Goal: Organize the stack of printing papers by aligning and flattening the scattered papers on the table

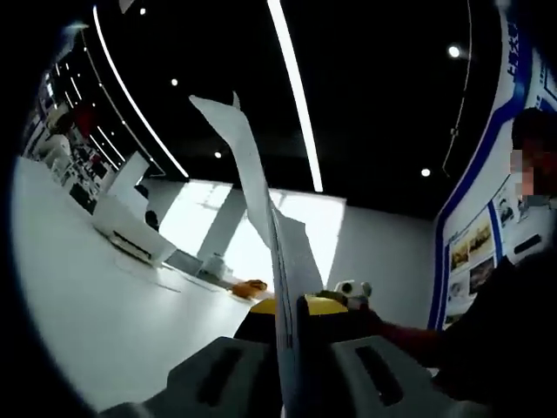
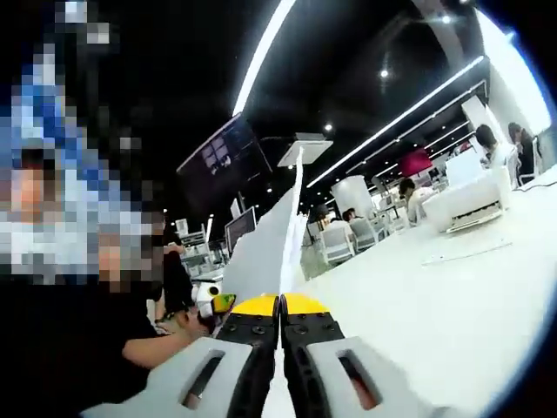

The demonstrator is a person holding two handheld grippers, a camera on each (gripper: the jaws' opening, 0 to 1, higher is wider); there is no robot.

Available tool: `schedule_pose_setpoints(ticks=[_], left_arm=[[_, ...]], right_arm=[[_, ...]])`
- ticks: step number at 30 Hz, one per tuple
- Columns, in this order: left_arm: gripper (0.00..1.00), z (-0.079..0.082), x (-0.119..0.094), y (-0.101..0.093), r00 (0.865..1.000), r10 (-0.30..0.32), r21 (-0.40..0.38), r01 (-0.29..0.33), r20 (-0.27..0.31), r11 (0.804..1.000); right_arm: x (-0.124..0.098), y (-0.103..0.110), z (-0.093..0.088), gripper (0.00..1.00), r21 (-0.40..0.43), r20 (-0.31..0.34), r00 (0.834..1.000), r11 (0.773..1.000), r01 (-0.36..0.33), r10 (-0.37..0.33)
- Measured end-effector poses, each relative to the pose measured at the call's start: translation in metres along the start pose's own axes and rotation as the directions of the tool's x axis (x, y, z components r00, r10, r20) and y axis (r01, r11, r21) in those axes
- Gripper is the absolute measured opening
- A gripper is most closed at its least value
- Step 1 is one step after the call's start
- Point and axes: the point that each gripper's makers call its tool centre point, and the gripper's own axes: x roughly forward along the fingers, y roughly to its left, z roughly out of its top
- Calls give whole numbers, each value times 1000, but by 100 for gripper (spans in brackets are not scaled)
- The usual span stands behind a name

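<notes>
Both grippers pinch the papers [image 1: 261, 200], held edge-on and lifted above the white desk [image 1: 78, 296]. The left gripper [image 1: 287, 348] clamps one edge; the right gripper [image 2: 280, 335], jaws pressed together, grips the sheets beside a printer [image 2: 470, 196] on the desk.

The white desk [image 1: 78, 296] lay open and bare toward the printer [image 1: 130, 228] at its far edge. A seated person's arm [image 2: 152, 348] blocked the side beside the upright papers [image 1: 261, 209].
</notes>
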Motion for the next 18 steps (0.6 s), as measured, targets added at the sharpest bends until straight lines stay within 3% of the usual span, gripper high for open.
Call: schedule_pose_setpoints(ticks=[4, 8, 18], left_arm=[[7, 0, -1, 12, 998, 56, -15, -56, 7, 998], [8, 0, -1, 12, 998, 59, -28, -58, 9, 998], [13, 3, 2, 12, 998, 60, -86, -58, 27, 995]], right_arm=[[8, 4, -12, 0, -31, -32, 999, 999, 9, -10], [10, 4, -23, 0, -44, -71, 997, 999, 5, -8], [9, 3, -20, 0, -35, -59, 998, 999, -14, 11]])
